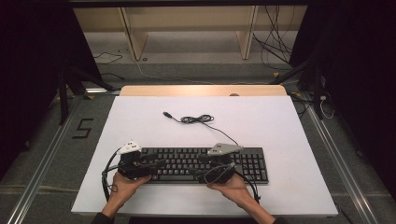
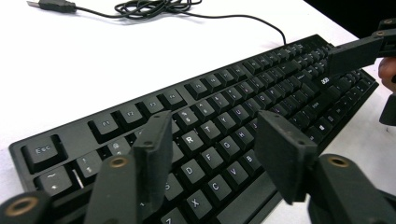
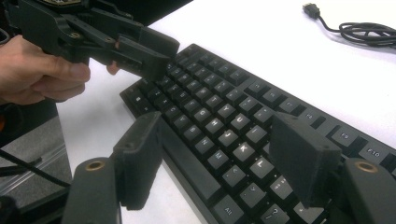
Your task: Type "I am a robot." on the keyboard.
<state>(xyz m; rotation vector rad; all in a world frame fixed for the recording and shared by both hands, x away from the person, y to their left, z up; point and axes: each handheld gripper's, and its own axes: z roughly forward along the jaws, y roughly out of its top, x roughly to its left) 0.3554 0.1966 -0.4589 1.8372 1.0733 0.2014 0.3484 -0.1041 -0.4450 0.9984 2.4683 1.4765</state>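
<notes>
Left claw [image 2: 210, 144] and right claw [image 3: 217, 161] both released, empty, above the keyboard [image 1: 205, 163]. Key legends blurred; keyboard's near corner cut off in the left gripper view.

We see a black keyboard [image 1: 205, 163] w/ white letters on its keys, black cable [image 1: 198, 119], white table [image 1: 280, 135] w/ a tan wood edge; grippers black w/ brass rivets, grey top plates.

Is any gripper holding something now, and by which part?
Nothing is held. The left gripper and the right gripper hang open above the keyboard.
</notes>
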